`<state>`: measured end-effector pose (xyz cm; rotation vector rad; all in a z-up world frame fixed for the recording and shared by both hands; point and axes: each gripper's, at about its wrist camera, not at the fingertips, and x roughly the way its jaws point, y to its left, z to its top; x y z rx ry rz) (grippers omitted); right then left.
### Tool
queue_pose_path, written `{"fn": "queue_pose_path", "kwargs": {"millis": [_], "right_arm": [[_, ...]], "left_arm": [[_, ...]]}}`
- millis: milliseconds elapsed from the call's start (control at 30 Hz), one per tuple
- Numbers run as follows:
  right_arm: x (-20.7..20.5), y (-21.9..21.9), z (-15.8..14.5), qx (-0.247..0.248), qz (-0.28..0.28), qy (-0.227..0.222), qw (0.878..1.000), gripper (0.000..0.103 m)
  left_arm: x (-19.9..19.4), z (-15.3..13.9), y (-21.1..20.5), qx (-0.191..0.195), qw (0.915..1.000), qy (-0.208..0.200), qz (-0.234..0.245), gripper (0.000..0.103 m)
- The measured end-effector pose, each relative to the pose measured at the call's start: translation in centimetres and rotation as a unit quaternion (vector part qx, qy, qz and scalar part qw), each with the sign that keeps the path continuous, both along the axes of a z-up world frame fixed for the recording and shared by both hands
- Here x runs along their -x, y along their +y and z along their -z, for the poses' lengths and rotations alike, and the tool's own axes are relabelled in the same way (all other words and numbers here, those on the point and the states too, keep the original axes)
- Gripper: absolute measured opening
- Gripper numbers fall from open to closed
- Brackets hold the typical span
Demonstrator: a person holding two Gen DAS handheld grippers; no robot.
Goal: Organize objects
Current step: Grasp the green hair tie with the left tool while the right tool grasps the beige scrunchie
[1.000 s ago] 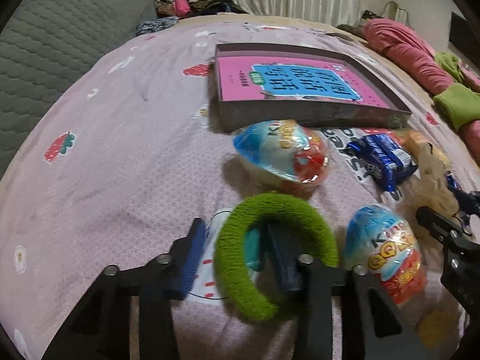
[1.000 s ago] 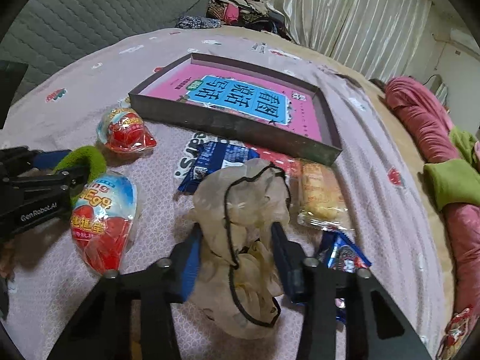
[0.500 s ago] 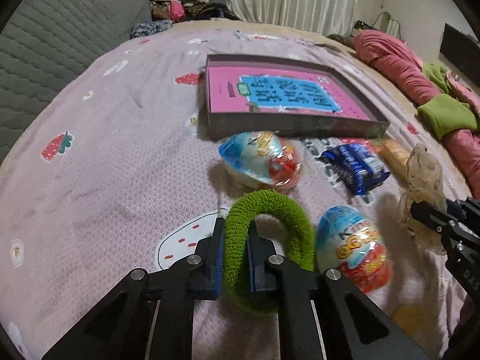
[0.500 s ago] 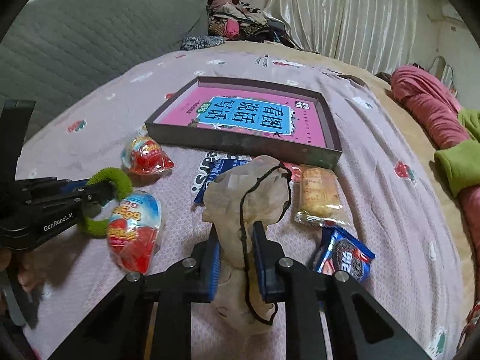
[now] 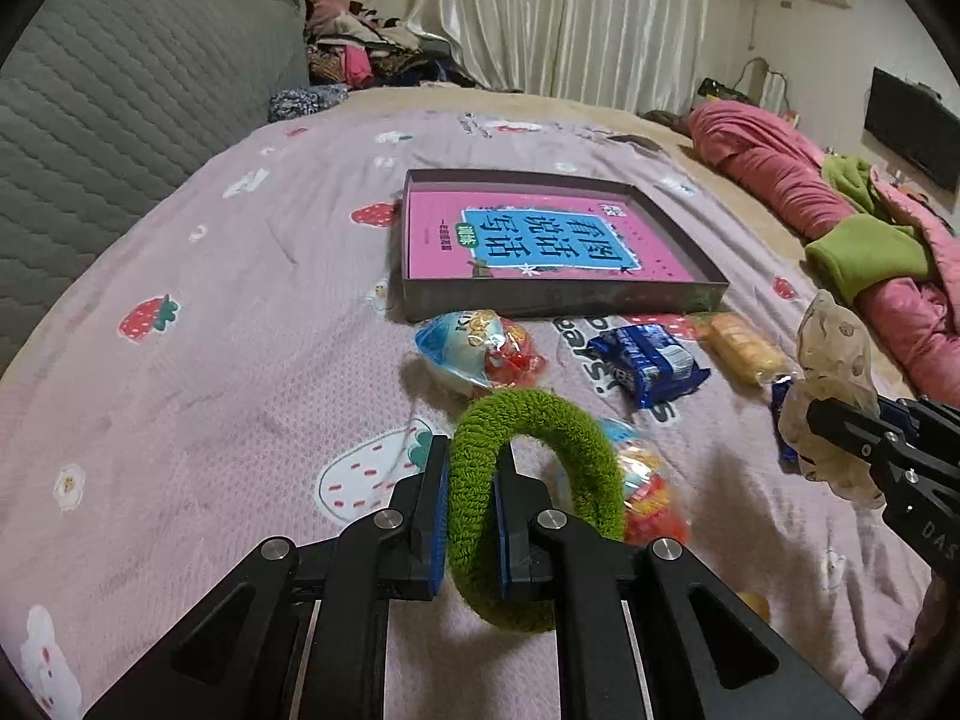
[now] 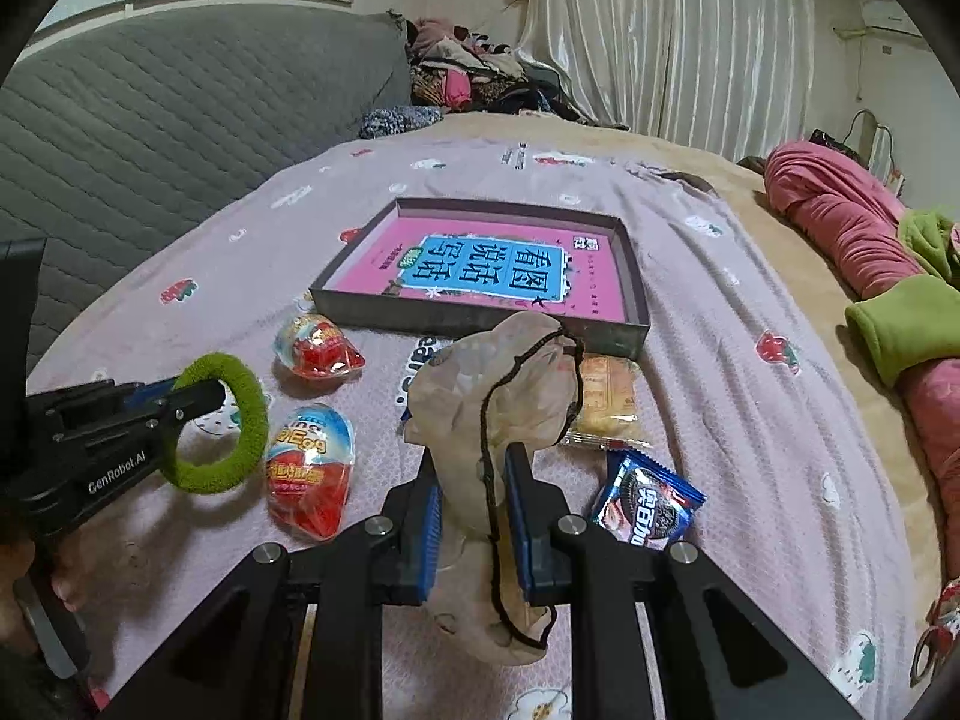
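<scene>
My left gripper [image 5: 471, 468] is shut on a green fuzzy hair ring [image 5: 570, 432] and holds it above the bed; both show in the right wrist view, gripper [image 6: 198, 393], ring [image 6: 246, 414]. My right gripper [image 6: 473, 468] is shut on a beige scrunchie with a black cord [image 6: 492, 384], lifted off the bed; the scrunchie also shows in the left wrist view [image 5: 834, 360]. A dark shallow box [image 5: 558, 299] with a pink and blue book inside [image 6: 486, 264] lies ahead on the bed.
On the pink strawberry sheet [image 5: 210, 330] lie two Kinder egg packs [image 6: 315, 345] [image 6: 309, 468], two blue Oreo packs [image 5: 648, 363] [image 6: 648, 501] and a yellow biscuit pack [image 6: 606, 402]. Grey headboard [image 6: 150, 132] stands left. Pink and green clothes [image 6: 900, 276] lie right.
Both grippers closed, the left on the green ring, the right on the beige scrunchie, and then lifted them off the bed and drew back from the box.
</scene>
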<state>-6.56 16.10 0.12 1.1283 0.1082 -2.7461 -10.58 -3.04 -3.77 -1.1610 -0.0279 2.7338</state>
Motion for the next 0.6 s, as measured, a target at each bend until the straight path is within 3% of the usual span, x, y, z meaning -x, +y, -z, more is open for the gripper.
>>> {"fn": "queue_pose_path", "kwargs": {"millis": [333, 600], "right_arm": [[-2.2, -0.2, -2.4, 0.006, -0.011, 0.022, 1.0, 0.02], [-3.9, 1.0, -4.7, 0.017, -0.013, 0.052, 0.998, 0.02]], "left_arm": [[-3.4, -2.2, 0.9, -0.01, 0.9998, 0.014, -0.009, 0.012], [-5.2, -4.9, 3.0, 0.005, 0.9991, 0.042, -0.001, 0.012]]}}
